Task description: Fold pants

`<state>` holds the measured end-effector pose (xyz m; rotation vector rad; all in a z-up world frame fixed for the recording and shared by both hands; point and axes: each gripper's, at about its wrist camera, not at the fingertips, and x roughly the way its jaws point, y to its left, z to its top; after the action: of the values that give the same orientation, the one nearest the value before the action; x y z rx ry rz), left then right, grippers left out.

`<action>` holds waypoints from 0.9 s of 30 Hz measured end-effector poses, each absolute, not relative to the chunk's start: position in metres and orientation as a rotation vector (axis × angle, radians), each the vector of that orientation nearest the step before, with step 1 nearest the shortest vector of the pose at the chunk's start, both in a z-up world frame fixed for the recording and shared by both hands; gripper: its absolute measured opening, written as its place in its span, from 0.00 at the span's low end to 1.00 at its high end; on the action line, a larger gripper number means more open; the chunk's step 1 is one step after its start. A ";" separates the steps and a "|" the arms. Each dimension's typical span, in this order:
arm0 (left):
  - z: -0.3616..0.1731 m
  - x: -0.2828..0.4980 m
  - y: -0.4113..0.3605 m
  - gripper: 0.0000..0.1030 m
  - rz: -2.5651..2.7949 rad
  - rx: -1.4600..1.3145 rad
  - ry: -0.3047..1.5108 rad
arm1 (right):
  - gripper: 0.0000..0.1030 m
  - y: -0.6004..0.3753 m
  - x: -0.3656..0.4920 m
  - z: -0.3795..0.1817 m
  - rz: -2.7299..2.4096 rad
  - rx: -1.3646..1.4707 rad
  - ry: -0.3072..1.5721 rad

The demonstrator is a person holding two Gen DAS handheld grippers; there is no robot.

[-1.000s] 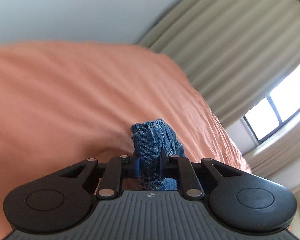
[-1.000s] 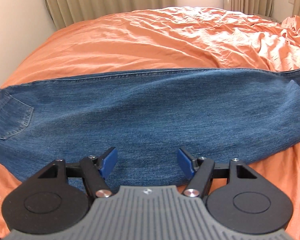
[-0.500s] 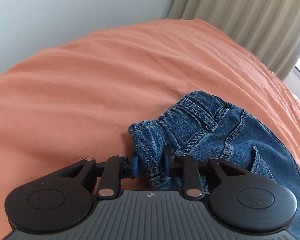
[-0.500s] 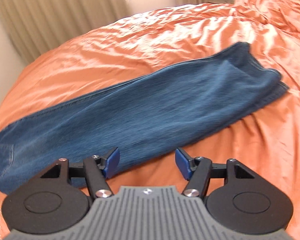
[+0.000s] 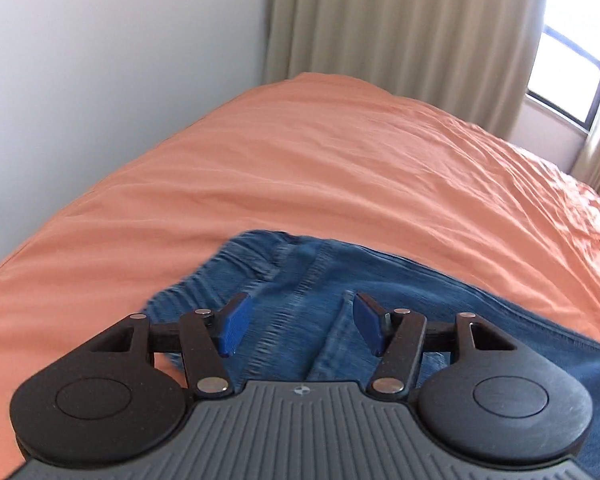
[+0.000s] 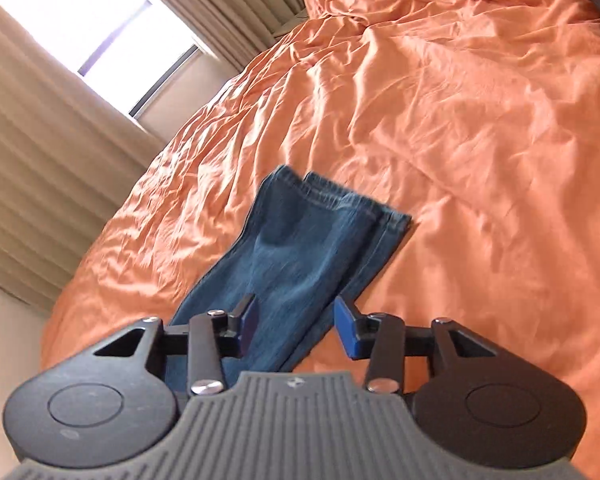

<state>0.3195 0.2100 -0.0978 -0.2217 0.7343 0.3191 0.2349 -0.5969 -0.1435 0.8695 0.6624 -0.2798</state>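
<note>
Denim jeans [image 5: 300,280] lie along the orange bedsheet [image 5: 340,168], their waistband end low in the left wrist frame and their stacked leg hems [image 6: 340,204] at the centre of the right wrist frame. The left gripper [image 5: 296,326] hovers over the waistband with its blue pads [image 5: 233,324] spread wide, holding nothing. The right gripper [image 6: 294,330] is likewise spread, empty, above the lower legs.

One risk, as I judge it: the sheet is loose and wrinkled, so a low pinch at the hems could catch bedding with the denim and drag it into the fold. The two legs also sit slightly offset at the hems, and gripping only the top layer would leave the other behind and skew the fold.

Motion blur smears the waistband, so its loops and seams are hard to read. The gripper bodies hide the fabric directly beneath them, and neither view shows the middle stretch of the legs joining both ends.
</note>
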 end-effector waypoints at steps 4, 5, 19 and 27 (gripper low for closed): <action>-0.108 0.333 0.169 0.62 0.271 -0.198 0.772 | 0.34 -0.634 0.261 -0.166 -0.270 0.942 0.654; -0.111 0.339 0.160 0.62 0.259 -0.194 0.783 | 0.34 -0.640 0.268 -0.174 -0.266 0.958 0.660; -0.153 0.371 0.052 0.55 0.174 -0.035 0.906 | 0.03 -0.696 0.290 -0.234 -0.159 1.231 0.548; -0.161 0.372 0.027 0.50 0.138 -0.039 0.933 | 0.00 -0.697 0.276 -0.223 -0.236 1.050 0.600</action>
<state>0.3722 0.0266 -0.1608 -0.0391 0.9326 0.1384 0.2756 -0.6966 -0.2233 1.0495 0.5998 -0.2362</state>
